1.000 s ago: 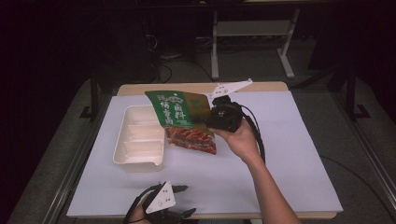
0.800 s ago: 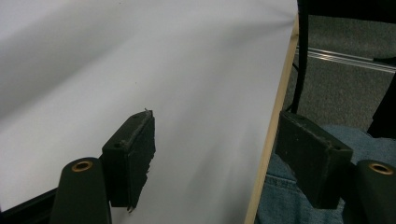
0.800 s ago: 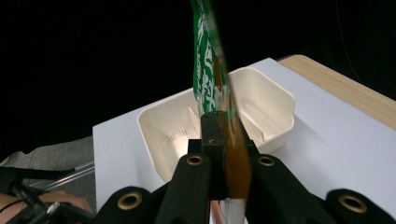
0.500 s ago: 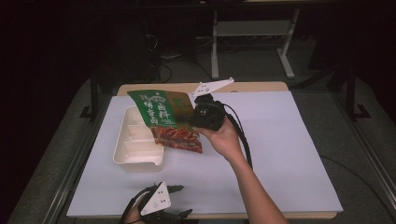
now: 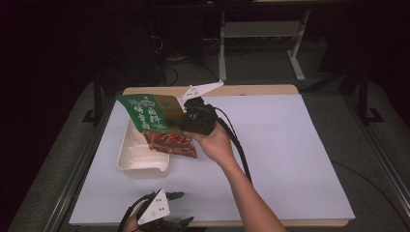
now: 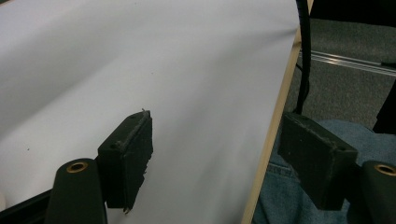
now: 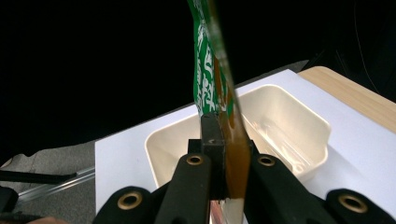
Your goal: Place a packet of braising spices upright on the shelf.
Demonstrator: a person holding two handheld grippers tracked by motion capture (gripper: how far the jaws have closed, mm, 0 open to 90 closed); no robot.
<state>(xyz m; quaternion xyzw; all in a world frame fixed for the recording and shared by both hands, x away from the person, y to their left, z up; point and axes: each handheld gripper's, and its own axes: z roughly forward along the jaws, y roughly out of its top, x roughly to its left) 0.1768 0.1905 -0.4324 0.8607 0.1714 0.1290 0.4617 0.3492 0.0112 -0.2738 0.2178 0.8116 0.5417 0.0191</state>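
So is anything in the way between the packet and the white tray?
Nothing visible is. The right tongs are shut on the packet, which hangs just over the open tray; its inside looks clear.

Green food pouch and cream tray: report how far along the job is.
Done: the right gripper is shut on the flat green food pouch with the red picture, lifted off the white table. In hand: the pouch hangs above the cream plastic tray. Left: setting it inside and letting go. The left gripper waits open.
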